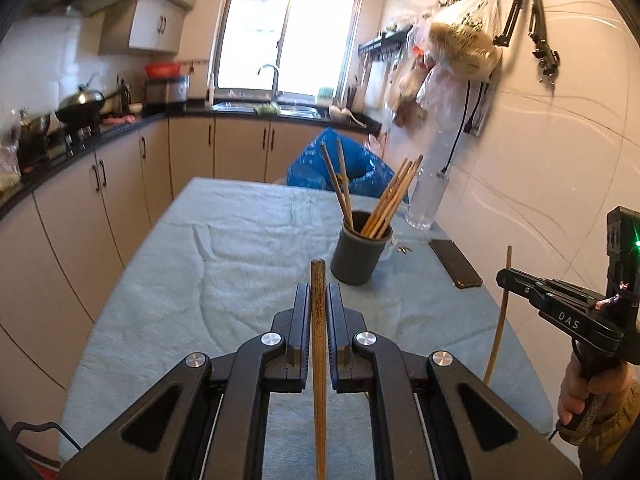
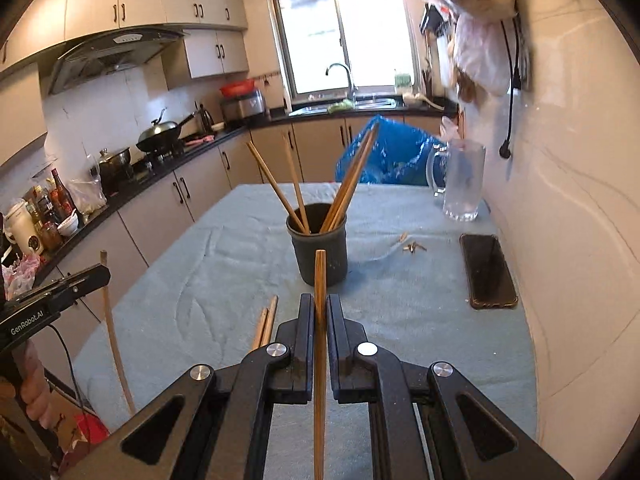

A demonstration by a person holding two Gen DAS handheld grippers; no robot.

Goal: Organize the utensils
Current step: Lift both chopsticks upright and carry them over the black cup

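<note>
A dark grey cup [image 1: 357,256] [image 2: 319,246] holding several wooden chopsticks stands on the table covered with a light blue cloth [image 1: 208,264] [image 2: 224,264]. My left gripper [image 1: 319,292] is shut on a wooden chopstick [image 1: 319,344], held upright above the cloth, short of the cup. My right gripper [image 2: 319,302] is shut on another chopstick [image 2: 319,320], also short of the cup. Each gripper shows in the other's view, holding its chopstick [image 1: 498,320] [image 2: 114,340]. Two loose chopsticks [image 2: 266,322] lie on the cloth beside my right gripper.
A black phone [image 1: 455,263] [image 2: 487,270] lies to the right of the cup near the wall. A glass mug [image 2: 460,180] [image 1: 426,200] stands behind it. A blue bag [image 2: 394,156] sits past the table's far end. Kitchen counters run along the left.
</note>
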